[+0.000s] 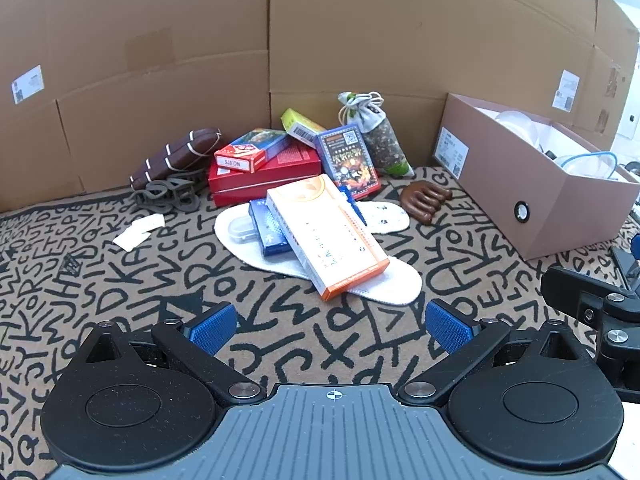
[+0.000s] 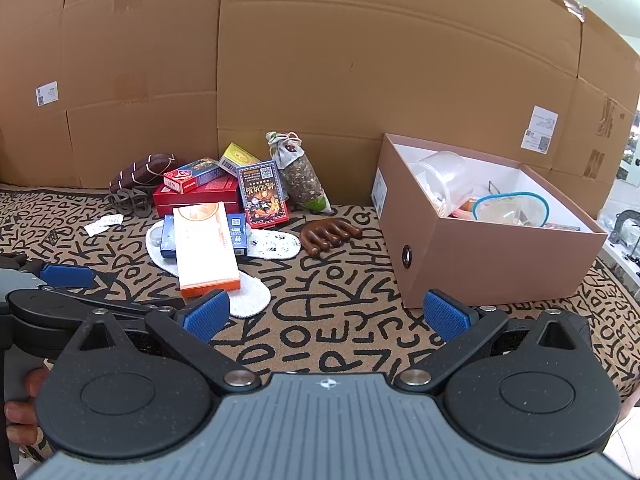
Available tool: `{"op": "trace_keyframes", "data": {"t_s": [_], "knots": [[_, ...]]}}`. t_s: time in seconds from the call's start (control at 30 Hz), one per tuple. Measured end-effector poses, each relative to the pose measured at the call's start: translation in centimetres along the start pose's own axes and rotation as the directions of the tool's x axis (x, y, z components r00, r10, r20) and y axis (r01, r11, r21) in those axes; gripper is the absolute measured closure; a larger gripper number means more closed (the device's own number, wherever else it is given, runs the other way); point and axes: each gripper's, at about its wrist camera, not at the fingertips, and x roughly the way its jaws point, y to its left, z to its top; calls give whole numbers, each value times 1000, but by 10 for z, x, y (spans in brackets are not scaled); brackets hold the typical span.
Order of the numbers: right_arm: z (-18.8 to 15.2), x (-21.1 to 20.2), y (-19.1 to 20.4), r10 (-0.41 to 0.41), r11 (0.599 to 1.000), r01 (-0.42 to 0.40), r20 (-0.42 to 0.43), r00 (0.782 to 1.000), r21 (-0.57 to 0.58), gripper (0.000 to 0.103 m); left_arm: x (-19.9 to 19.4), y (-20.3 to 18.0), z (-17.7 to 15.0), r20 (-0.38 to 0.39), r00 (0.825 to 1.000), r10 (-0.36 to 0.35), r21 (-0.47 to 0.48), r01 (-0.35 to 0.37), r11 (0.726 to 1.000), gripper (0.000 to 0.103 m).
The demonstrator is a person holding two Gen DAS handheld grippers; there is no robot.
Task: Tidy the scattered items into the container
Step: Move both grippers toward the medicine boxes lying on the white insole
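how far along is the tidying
Partly done: the box already holds a clear tub and a blue-rimmed item. Nothing is in hand; both the left tongs and right tongs are open and empty. Left: the whole pile, including the orange carton, insoles and wooden massager.

Both fisheye views sit low behind their own blue-padded jaws and look forward across the tan cloth printed with black letters (image 1: pixel 120 264) toward the brown corrugated cardboard wall (image 1: pixel 160 40). The left wrist view faces the heap of scattered items nearly head-on and from nearer, with the long orange-and-white carton (image 1: pixel 326 232) central. The right wrist view stands further right and back, looking down into the open pinkish-brown cardboard box (image 2: pixel 480 256). Both share heap, box and wall.
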Motion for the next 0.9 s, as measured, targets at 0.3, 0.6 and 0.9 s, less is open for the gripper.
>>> {"op": "trace_keyframes", "data": {"t_s": [0.3,0.6,0.9], "knots": [[2,15,4,11,1000,-11,-12,1000,-16,1,15,9,2,-27,999,20,-18,-21,1000,0],[3,43,11,59,997,-61,-49,997,-41,1,37,28,6,-67,996,51,-59,-55,997,0],[4,80,23,171,983,-178,-110,979,-52,1,59,46,23,-72,997,38,-93,-44,995,0]]}}
